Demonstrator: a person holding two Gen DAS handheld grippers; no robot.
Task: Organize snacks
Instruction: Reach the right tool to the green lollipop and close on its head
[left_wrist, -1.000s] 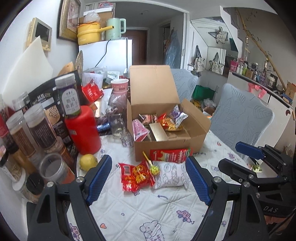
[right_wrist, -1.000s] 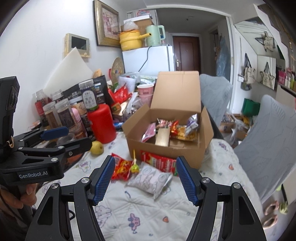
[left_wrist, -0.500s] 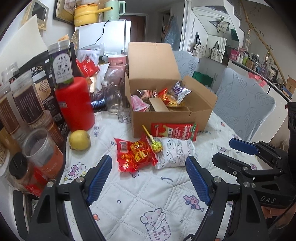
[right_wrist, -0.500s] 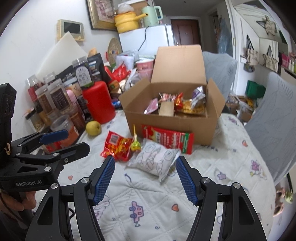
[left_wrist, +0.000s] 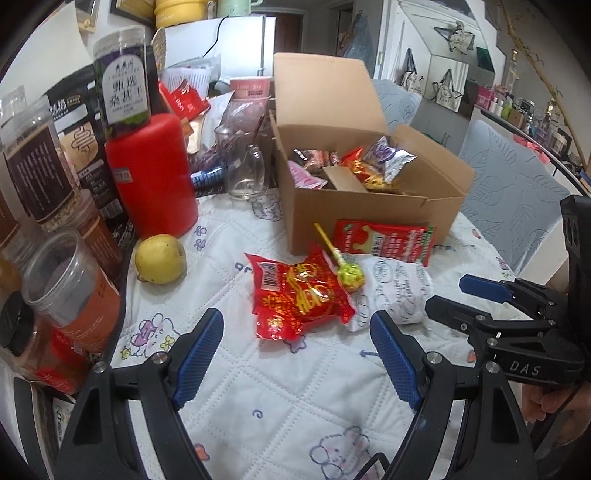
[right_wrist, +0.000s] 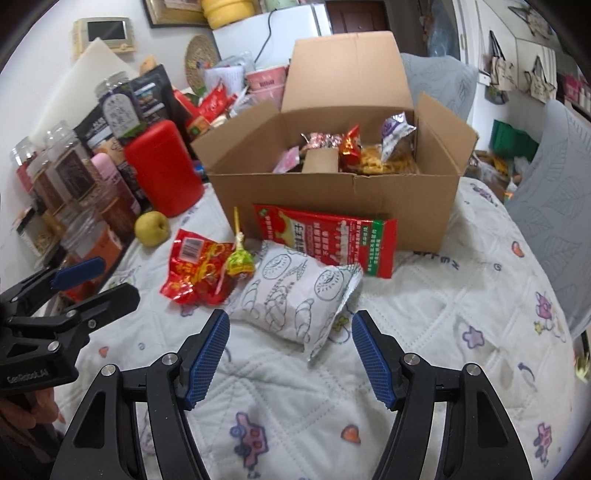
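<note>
Seen from the left wrist, the left gripper (left_wrist: 297, 358) hangs open and empty over a quilted white tablecloth (left_wrist: 295, 406). Just ahead lies a crinkled red foil snack bag (left_wrist: 299, 295), in front of the open brown cardboard box (left_wrist: 365, 206) of snacks.

Seen from the right wrist, the right gripper (right_wrist: 290, 356) gapes empty just short of a white printed pillow-shaped snack bag (right_wrist: 295, 295), also before the box (right_wrist: 332, 199).

Before me a table under a white quilted cartoon-print cover (right_wrist: 424, 295) carries an open cardboard box (right_wrist: 332, 195), a tall red plastic canister (left_wrist: 151, 173), a yellow pear (left_wrist: 159, 258) and loose snack packets.
</note>
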